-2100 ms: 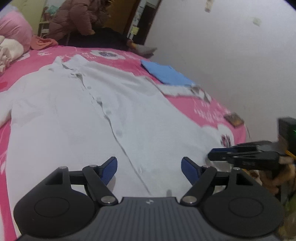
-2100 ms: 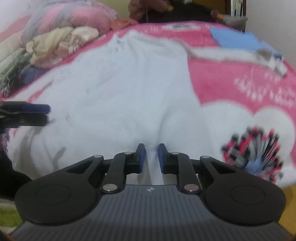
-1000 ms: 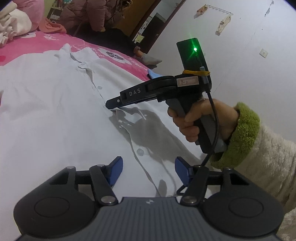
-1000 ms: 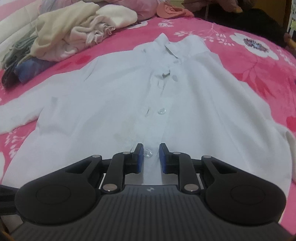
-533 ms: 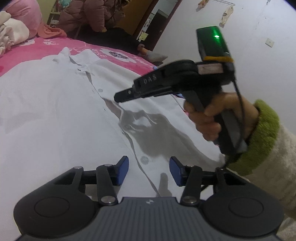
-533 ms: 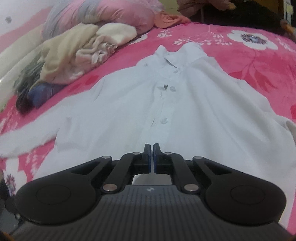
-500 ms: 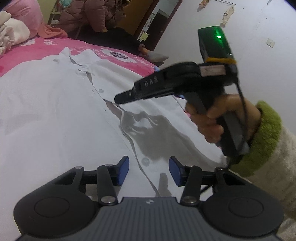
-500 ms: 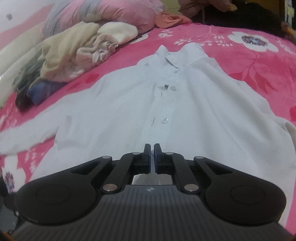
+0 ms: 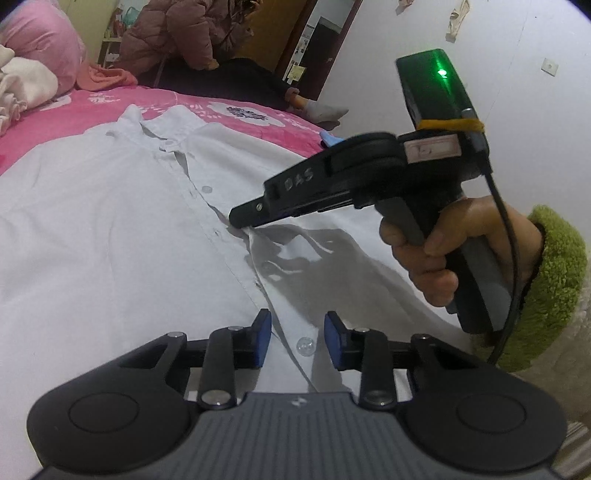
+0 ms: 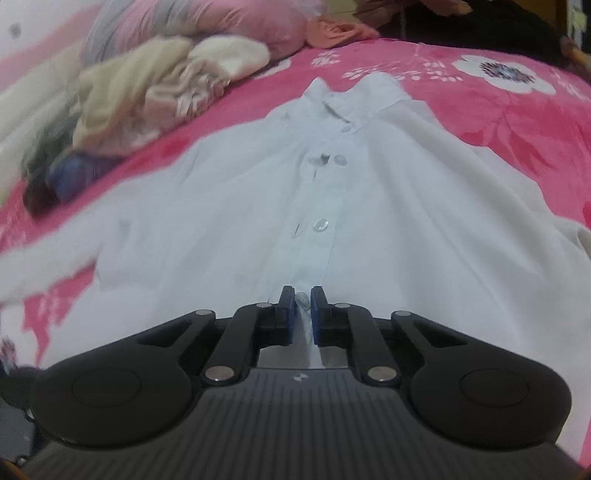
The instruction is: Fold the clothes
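A white button-up shirt (image 9: 110,229) lies front-up on the pink flowered bedspread (image 9: 229,107), collar at the far end. My left gripper (image 9: 297,341) hovers low over the shirt's lower placket. Its jaws are closing, with the placket and a button (image 9: 306,346) between the blue pads, which stand apart from the cloth. My right gripper (image 10: 303,310) is shut on the placket a little further up. In the left wrist view the right gripper (image 9: 240,221) pinches that strip and pulls it up into a small ridge. A hand (image 9: 436,251) in a green fuzzy sleeve holds it.
A heap of cream and dark clothes (image 10: 166,92) and a pink pillow (image 10: 221,22) lie at the bed's far left. A folded blue garment (image 9: 330,140) sits by the white wall (image 9: 517,37). A person in a brown puffy jacket (image 9: 184,33) is beyond the bed.
My left gripper's pads have drawn closer together around the lower placket. My right gripper went from slightly apart to shut on the placket, which now stands up in a ridge.
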Demonstrator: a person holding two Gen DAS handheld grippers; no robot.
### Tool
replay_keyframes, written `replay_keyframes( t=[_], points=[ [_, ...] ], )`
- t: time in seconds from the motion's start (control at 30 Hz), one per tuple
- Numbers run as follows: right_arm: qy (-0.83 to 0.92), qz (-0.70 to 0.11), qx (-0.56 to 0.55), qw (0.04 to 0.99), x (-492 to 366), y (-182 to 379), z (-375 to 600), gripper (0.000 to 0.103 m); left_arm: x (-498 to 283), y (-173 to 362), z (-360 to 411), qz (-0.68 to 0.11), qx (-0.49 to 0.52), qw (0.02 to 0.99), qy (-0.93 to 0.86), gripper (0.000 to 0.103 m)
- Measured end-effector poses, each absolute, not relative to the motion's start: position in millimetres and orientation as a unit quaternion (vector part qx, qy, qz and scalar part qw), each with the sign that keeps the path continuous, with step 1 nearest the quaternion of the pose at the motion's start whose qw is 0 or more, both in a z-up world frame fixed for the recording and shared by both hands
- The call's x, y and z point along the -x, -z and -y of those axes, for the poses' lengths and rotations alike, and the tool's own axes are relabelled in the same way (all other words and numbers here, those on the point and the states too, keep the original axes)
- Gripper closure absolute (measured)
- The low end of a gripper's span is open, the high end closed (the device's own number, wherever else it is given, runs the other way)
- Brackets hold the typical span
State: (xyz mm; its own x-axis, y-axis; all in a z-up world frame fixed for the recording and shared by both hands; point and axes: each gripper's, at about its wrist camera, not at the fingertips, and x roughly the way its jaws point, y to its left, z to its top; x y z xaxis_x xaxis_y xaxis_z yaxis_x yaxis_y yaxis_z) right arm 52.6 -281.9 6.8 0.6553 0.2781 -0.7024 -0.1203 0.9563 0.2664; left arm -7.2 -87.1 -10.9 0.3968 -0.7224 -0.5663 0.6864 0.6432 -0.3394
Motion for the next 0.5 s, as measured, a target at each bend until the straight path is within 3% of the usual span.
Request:
replay_keyframes(
  t=[0.17,0.4,0.5],
  points=[
    [-0.141,-0.368,-0.159,0.905,-46.8,-13.4,291.9,0.096,7.0,10.4,85.8,-0.353,0.029,0.834,0.423,0.071],
    [-0.158,-0.394,-0.125,0.897,-59.0,5.7,271.7,0.095,7.0,8.5,83.6,-0.354,0.033,0.832,0.425,0.071],
    [-0.161,-0.398,-0.127,0.894,-59.6,4.3,269.8,0.092,7.9,5.9,77.9,-0.353,0.04,0.831,0.429,0.065]
  ],
)
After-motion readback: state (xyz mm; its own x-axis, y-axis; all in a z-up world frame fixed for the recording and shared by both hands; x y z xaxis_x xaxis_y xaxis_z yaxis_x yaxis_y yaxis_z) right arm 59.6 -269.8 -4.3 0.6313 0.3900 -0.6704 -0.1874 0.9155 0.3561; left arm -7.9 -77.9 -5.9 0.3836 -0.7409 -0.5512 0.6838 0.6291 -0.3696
